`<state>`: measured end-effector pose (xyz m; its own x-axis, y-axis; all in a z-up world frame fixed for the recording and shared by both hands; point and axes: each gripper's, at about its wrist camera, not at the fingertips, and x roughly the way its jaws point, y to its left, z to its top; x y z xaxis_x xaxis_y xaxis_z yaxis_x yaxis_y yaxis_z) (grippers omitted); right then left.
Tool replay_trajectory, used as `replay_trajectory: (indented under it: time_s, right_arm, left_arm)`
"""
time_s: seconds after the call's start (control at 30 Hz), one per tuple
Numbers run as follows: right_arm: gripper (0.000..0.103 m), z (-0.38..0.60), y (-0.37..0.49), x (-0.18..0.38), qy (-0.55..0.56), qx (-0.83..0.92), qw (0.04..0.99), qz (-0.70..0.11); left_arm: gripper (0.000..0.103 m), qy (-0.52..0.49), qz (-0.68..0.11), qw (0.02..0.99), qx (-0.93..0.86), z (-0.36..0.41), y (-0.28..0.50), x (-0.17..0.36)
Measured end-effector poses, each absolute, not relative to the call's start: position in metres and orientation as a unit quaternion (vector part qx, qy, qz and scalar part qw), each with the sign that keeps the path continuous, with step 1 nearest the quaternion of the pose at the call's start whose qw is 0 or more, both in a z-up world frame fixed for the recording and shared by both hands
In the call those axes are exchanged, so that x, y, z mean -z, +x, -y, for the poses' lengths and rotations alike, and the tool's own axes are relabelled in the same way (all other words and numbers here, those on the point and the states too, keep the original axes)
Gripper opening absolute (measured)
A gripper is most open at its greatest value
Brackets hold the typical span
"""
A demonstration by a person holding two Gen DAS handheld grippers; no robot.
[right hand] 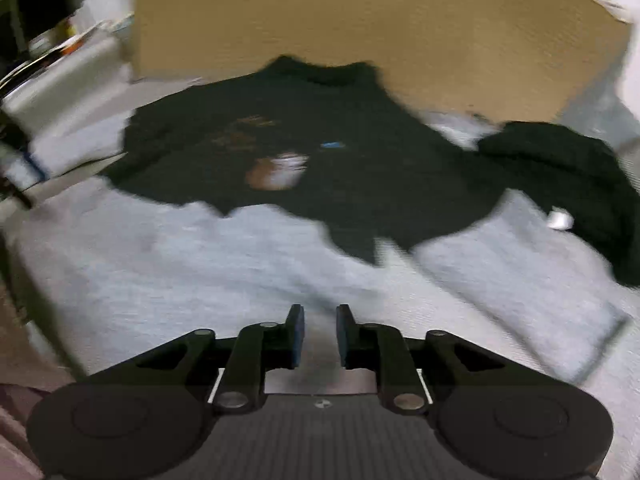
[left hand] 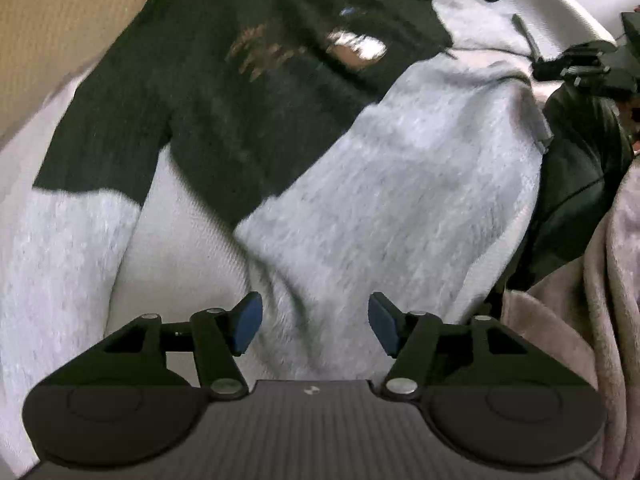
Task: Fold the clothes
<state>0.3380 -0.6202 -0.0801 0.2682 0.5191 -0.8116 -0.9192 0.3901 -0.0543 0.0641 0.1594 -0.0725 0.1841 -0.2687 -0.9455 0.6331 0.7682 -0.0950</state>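
A black T-shirt (left hand: pixel 240 92) with a faded chest print lies spread flat, its lower part on top of a light grey fleece garment (left hand: pixel 400 184). My left gripper (left hand: pixel 315 326) is open, hovering just over the grey fabric with nothing between its blue pads (left hand: pixel 248 326). The right wrist view shows the same black T-shirt (right hand: pixel 340 168) further off, with the grey garment (right hand: pixel 160 252) in front of it. My right gripper (right hand: pixel 320 336) hangs above the grey fabric, open by a narrow gap and holding nothing. Both views are motion-blurred.
A second dark garment (right hand: pixel 568 176) lies crumpled at the right. A tan panel (right hand: pixel 380 28) stands behind the clothes. A pinkish blanket (left hand: pixel 580 320) bunches at the right, beside a dark sleeve (left hand: pixel 580 168). White sheet (left hand: pixel 180 256) shows between the grey folds.
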Motion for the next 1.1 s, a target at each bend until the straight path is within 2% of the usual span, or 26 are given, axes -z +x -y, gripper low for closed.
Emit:
replay_trajectory:
  time_s: [0.17, 0.27, 0.43, 0.57, 0.6, 0.77, 0.93, 0.97, 1.03, 1.07, 1.1]
  right_arm:
    - [0.021, 0.581, 0.288, 0.096, -0.325, -0.540, 0.695, -0.347]
    - [0.038, 0.571, 0.261, 0.109, -0.369, -0.555, 0.670, -0.327]
    - [0.040, 0.575, 0.242, 0.123, -0.420, -0.558, 0.639, -0.324]
    - [0.063, 0.579, 0.229, 0.131, -0.452, -0.559, 0.628, -0.299]
    - [0.066, 0.578, 0.226, 0.134, -0.459, -0.562, 0.624, -0.290]
    - [0.066, 0.570, 0.216, 0.152, -0.506, -0.558, 0.598, -0.272]
    - [0.066, 0.568, 0.216, 0.159, -0.498, -0.580, 0.590, -0.261]
    - [0.065, 0.568, 0.219, 0.159, -0.487, -0.585, 0.591, -0.267]
    - [0.051, 0.569, 0.223, 0.154, -0.472, -0.586, 0.602, -0.266]
    - [0.022, 0.569, 0.224, 0.151, -0.465, -0.585, 0.611, -0.261]
    - [0.007, 0.570, 0.226, 0.148, -0.459, -0.583, 0.619, -0.256]
  left_arm:
    - [0.064, 0.174, -0.545, 0.755, 0.321, -0.129, 0.063, 0.068]
    - [0.064, 0.194, -0.548, 0.738, 0.344, -0.108, 0.057, 0.073]
    - [0.064, 0.238, -0.551, 0.703, 0.381, -0.082, 0.041, 0.083]
    - [0.072, 0.269, -0.552, 0.681, 0.399, -0.066, 0.029, 0.089]
    - [0.075, 0.279, -0.551, 0.677, 0.400, -0.062, 0.026, 0.091]
    - [0.075, 0.307, -0.559, 0.668, 0.384, -0.051, 0.020, 0.098]
    - [0.079, 0.345, -0.559, 0.649, 0.383, -0.036, 0.013, 0.110]
    - [0.079, 0.352, -0.561, 0.643, 0.384, -0.033, 0.011, 0.114]
    - [0.079, 0.367, -0.562, 0.633, 0.385, -0.028, 0.009, 0.122]
    - [0.079, 0.373, -0.562, 0.631, 0.383, -0.024, 0.008, 0.125]
    - [0.079, 0.379, -0.562, 0.629, 0.380, -0.022, 0.008, 0.129]
